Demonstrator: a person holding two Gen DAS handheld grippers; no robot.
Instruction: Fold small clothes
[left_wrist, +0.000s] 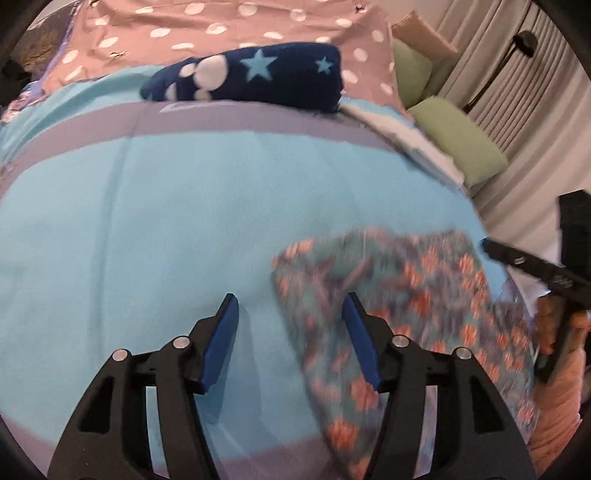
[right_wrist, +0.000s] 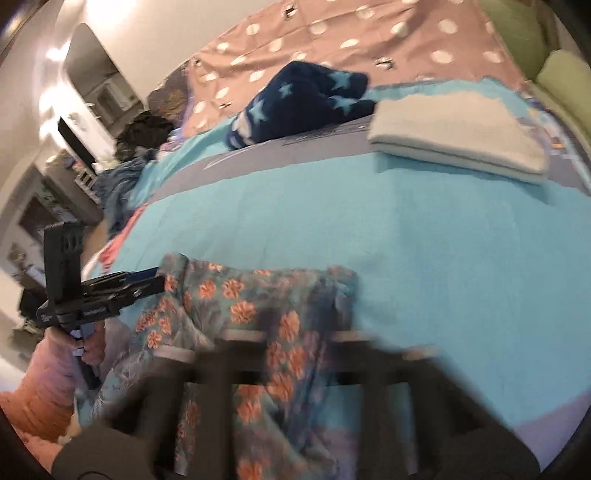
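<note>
- Left gripper (left_wrist: 290, 308) hangs with its blue pads spread over the turquoise bedspread (left_wrist: 166, 206), nothing between them; the floral garment (left_wrist: 402, 288) lies just beside its right-hand finger, not pinched.
- Right gripper (right_wrist: 295, 343) is smeared by blur in its own view; it reads as pressed together, low over the floral garment, but whether cloth is caught I cannot tell.
- Floral garment lies rumpled and unfolded at the near edge of the bed; its folding looks barely begun.
- Farther off, a folded white cloth (right_wrist: 454, 140) looks finished; the navy star-print fleece (left_wrist: 251, 75) lies bundled, perhaps done.
</note>
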